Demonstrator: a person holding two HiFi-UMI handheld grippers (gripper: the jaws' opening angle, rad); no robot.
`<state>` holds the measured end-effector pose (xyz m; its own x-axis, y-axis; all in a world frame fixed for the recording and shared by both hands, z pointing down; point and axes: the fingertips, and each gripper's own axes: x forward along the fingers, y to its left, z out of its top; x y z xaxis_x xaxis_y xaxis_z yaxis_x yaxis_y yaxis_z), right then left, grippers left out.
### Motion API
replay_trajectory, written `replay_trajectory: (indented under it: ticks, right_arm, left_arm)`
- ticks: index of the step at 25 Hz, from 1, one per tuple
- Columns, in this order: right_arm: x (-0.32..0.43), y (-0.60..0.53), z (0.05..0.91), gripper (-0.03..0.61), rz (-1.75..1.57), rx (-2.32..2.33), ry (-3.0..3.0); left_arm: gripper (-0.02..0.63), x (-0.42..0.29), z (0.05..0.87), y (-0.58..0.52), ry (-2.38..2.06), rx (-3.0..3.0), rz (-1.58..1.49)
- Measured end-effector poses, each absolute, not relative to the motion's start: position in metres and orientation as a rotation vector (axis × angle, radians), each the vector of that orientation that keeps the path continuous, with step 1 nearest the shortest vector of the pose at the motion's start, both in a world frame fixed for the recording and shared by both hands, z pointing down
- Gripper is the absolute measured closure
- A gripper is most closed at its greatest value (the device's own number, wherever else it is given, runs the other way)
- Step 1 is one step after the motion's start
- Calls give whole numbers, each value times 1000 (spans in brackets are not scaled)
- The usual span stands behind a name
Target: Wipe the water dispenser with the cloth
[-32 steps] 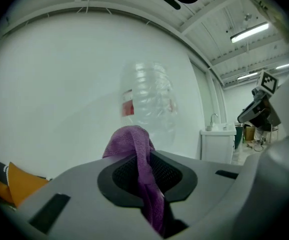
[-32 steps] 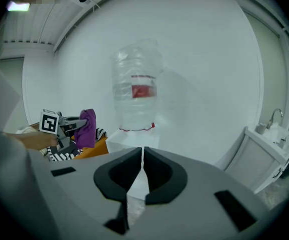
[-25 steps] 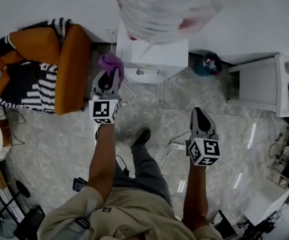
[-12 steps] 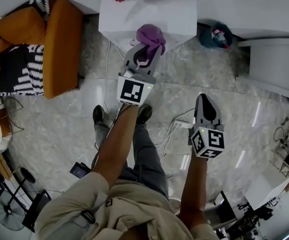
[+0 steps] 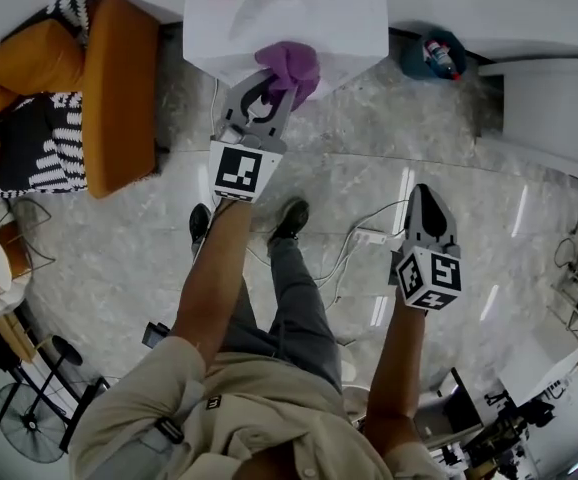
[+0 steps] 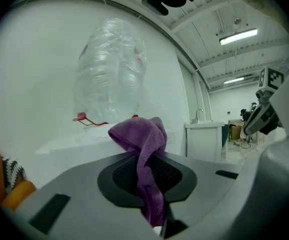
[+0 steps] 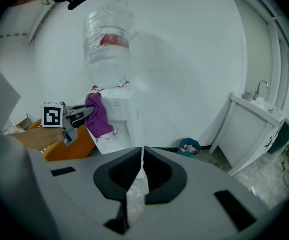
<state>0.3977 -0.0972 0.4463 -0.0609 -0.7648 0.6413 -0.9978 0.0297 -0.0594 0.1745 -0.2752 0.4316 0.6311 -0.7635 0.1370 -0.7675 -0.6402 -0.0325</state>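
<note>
- The left gripper [image 5: 267, 96] is clamped on a purple cloth [image 5: 289, 66]. In the left gripper view the cloth runs down between the 2 dark pads and bunches up in a fold above them.
- The person's left arm [image 5: 219, 288] is stretched forward, holding the cloth up at the front top edge of the white water dispenser [image 5: 341, 16].
- In the right gripper view the cloth hangs against the upper front of the dispenser, below the bottle. I cannot tell whether it presses on the casing.
- A large clear bottle [image 7: 107, 39] stands upside down on top of the dispenser, with a red label near its upper part.
- The right gripper [image 5: 425, 196] hangs lower and nearer to the person, over the floor [image 5: 119, 258] and well apart from the dispenser. Its 2 jaws are together, with nothing between them.
- Each gripper carries a cube with black-and-white square markers, facing the head camera.
- The dispenser stands against a white wall. An orange armchair [image 5: 124, 88] with a black-and-white striped throw is to its left.
- To the dispenser's right, a small teal bin [image 5: 437, 56] sits on the floor, with a white cabinet [image 5: 544, 118] beyond it. The right gripper view shows a tap on that cabinet.
- The floor is grey and marbled. White cables and a power strip [image 5: 369, 236] lie on it near the person's dark shoes [image 5: 291, 216].
</note>
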Motion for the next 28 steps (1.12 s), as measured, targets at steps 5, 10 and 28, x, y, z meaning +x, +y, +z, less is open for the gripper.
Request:
replay_trajectory:
  ticks: [5,10,28]
  right_arm:
    - [394,-119,444,551,666,1762,-1888]
    - [477,-148,416,551,494,1879,-1759]
    - [414,-171,543,551,537,1850,-1732]
  left_arm:
    - [557,89,416,-276,-1341,2828,340]
    - [558,-14,371,-293,-1263,2955,771]
    - [565,141,432,-270,-1117,2838,257]
